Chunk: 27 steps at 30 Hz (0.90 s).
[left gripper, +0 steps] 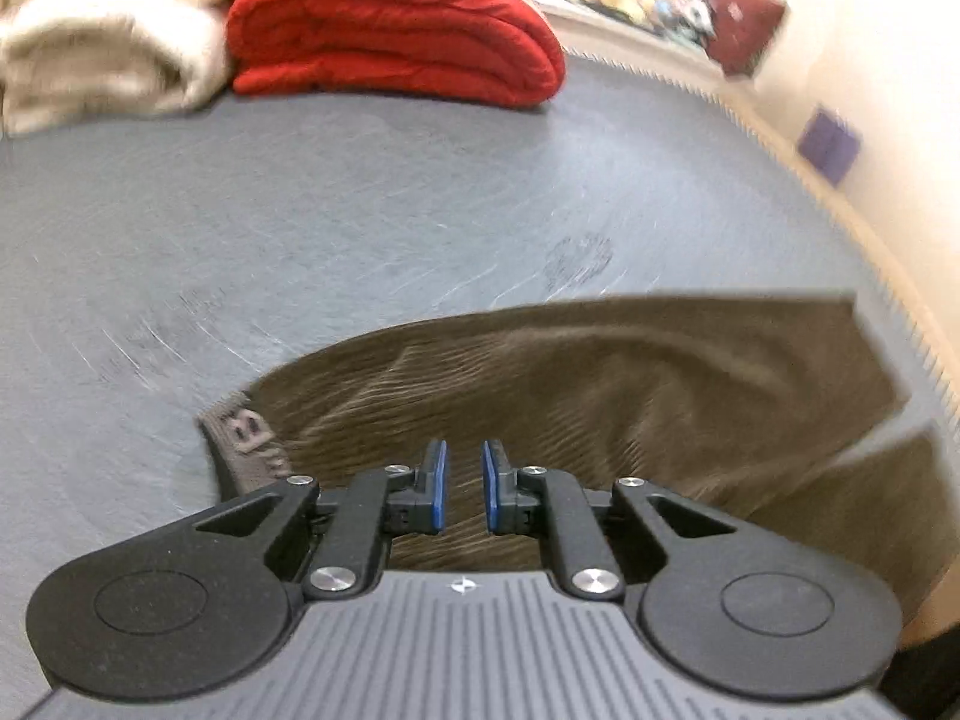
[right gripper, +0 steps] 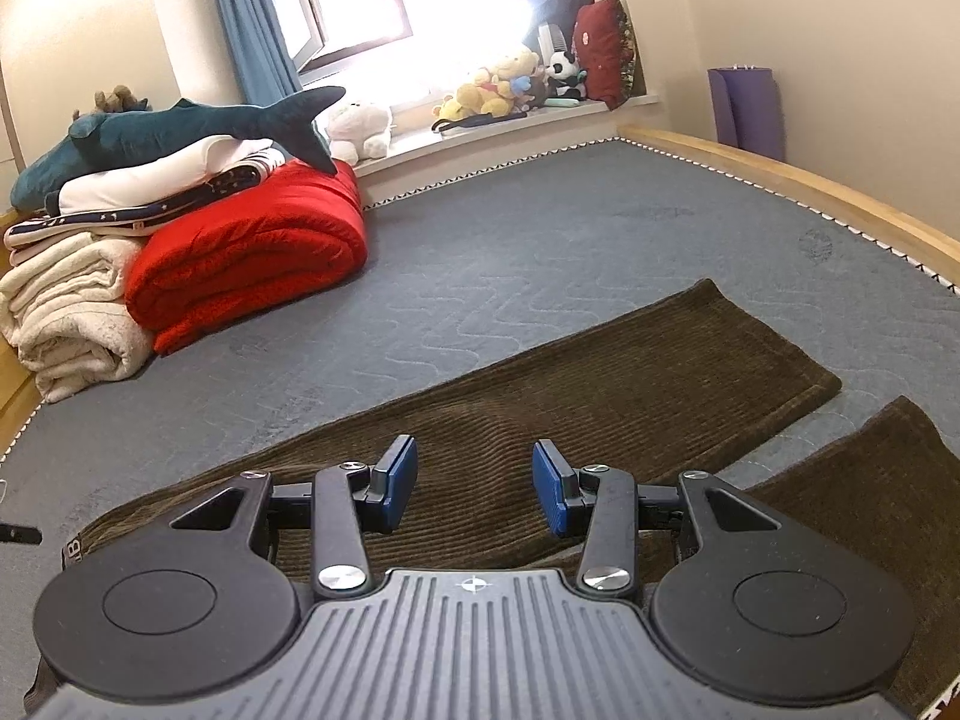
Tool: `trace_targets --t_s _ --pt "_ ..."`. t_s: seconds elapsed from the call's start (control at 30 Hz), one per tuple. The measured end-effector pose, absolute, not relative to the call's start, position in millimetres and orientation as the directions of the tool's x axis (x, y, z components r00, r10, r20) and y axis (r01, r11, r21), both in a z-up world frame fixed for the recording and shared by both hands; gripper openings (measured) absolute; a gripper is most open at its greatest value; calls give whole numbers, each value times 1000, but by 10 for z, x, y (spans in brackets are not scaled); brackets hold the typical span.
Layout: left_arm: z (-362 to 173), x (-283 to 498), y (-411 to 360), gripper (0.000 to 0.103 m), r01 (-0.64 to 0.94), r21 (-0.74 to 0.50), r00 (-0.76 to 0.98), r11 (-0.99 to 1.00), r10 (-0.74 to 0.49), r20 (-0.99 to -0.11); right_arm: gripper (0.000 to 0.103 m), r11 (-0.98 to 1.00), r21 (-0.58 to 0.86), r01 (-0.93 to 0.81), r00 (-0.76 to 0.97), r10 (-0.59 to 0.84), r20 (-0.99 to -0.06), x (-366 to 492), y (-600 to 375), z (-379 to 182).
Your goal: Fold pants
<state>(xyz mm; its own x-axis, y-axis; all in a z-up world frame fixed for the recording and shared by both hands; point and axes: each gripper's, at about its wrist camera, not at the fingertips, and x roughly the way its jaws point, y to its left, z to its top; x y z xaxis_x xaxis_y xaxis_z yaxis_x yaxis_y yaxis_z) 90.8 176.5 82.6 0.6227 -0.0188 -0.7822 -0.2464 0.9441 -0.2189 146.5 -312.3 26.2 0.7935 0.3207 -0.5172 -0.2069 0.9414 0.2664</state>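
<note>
On the grey bed, with a red quilt far left, the brown pants lie flat in the near middle, legs running right, the left gripper above them with fingers narrowly apart, nothing between, the right gripper half open, empty.

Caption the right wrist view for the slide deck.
Right claw, open, hovers over brown corduroy pants laid flat on a grey mattress, red folded blanket behind.
</note>
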Motion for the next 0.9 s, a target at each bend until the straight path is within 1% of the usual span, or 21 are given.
trace_targets --t_s 0.03,0.07,0.1,0.2,0.3,0.43,0.53,0.6,0.67,0.7,0.73,0.77,0.8,0.83,0.9 --pt "850 972 1861 13 -275 -320 627 907 -83 -774 45 941 266 -211 792 324 -517 1472 -3120 262" --pt "875 1035 1935 13 -296 -377 636 878 -114 -764 45 940 265 -217 791 328 -516 1479 -3115 263" --pt "907 1105 2000 13 -316 -402 643 859 -118 -756 45 939 261 -223 791 331 -515 1483 -3107 265" --pt "994 1359 2137 13 -333 -360 673 872 -48 -738 45 941 239 -238 792 331 -513 1501 -3092 269" --pt "877 1524 2295 13 -351 -312 684 883 14 -729 45 943 230 -240 791 328 -516 1510 -3087 263" --pt "479 1669 2440 13 -359 -286 621 888 -1 -784 45 944 226 -240 786 326 -525 1532 -3076 251" --pt "299 1782 2528 13 -366 -266 607 892 12 -795 45 944 220 -246 783 327 -529 1573 -3093 246" --pt "195 1823 2598 15 -387 -294 613 874 6 -790 45 945 214 -246 782 324 -532 1599 -3096 236" --pt "78 1919 2657 18 -406 -289 604 867 18 -797 45 946 215 -242 778 322 -539 1630 -3098 219" --pt "16 1970 2689 24 -410 -276 595 869 25 -804 45 946 216 -242 776 322 -542 1645 -3094 211" --pt "-50 2024 2700 33 -410 -258 583 875 34 -812 45 946 213 -243 774 322 -545 1658 -3085 205" --pt "-107 2061 2710 39 -409 -246 576 879 40 -816 45 947 209 -245 773 321 -547 1671 -3078 200" --pt "-159 2099 2720 51 -406 -235 570 883 44 -820 45 947 204 -247 772 320 -549 1682 -3073 193" --pt "-210 2144 2714 59 -397 -226 563 890 42 -825 45 948 200 -249 770 319 -552 1692 -3063 188" --pt "-286 2192 2718 62 -380 -220 559 898 34 -828 45 947 195 -254 766 320 -558 1710 -3053 179"
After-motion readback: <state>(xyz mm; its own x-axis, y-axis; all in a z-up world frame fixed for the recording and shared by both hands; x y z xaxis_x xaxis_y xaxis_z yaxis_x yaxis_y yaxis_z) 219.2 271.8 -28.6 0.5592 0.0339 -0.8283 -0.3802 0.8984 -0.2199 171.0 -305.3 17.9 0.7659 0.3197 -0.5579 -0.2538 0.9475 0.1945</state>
